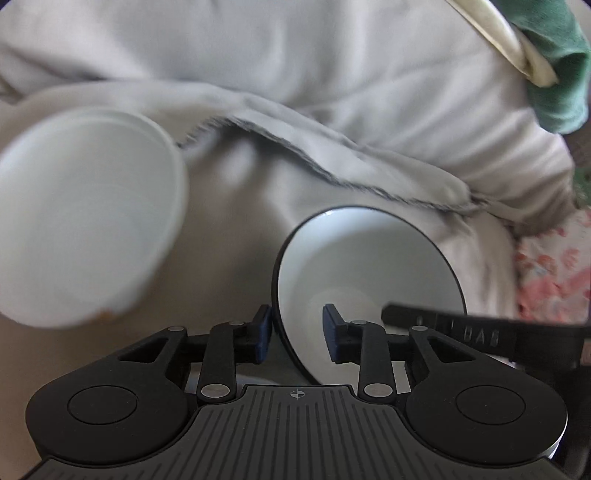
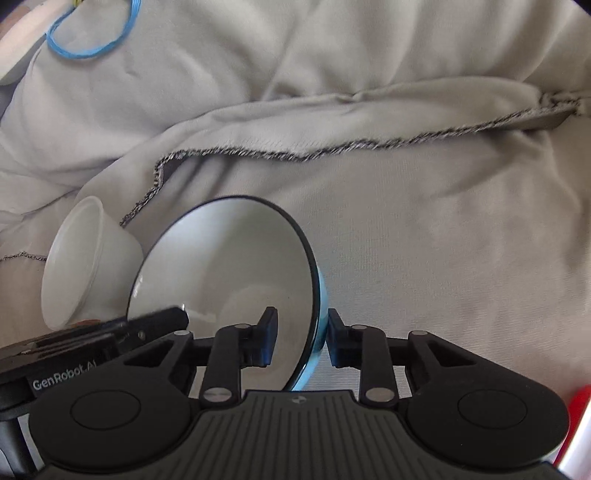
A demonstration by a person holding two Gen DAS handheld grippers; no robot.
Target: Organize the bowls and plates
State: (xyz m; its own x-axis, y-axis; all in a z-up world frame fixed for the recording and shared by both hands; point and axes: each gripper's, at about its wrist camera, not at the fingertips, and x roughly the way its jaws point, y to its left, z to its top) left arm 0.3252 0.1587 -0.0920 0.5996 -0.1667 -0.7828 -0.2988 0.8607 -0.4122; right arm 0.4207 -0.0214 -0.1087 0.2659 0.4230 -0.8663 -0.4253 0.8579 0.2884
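Observation:
A bowl [image 1: 369, 258], white inside with a dark rim and a light blue outside [image 2: 229, 258], stands tilted on its edge on the grey blanket. My right gripper [image 2: 303, 339] is shut on its right rim, one pad inside and the other against the blue wall. My left gripper [image 1: 297, 332] straddles the opposite rim, open; its inner pad stands clear of the wall. A white plastic bowl [image 1: 85, 221] lies on its side just left of the blue bowl [image 2: 88, 266], with an orange speck at its rim.
A rumpled grey blanket [image 2: 406, 240] with a dark stitched hem covers the surface. A green cloth [image 1: 554, 66] and floral fabric [image 1: 554, 273] lie at the right in the left wrist view. A blue band [image 2: 92, 33] lies far left, and something red [image 2: 580, 406] stands at the right edge.

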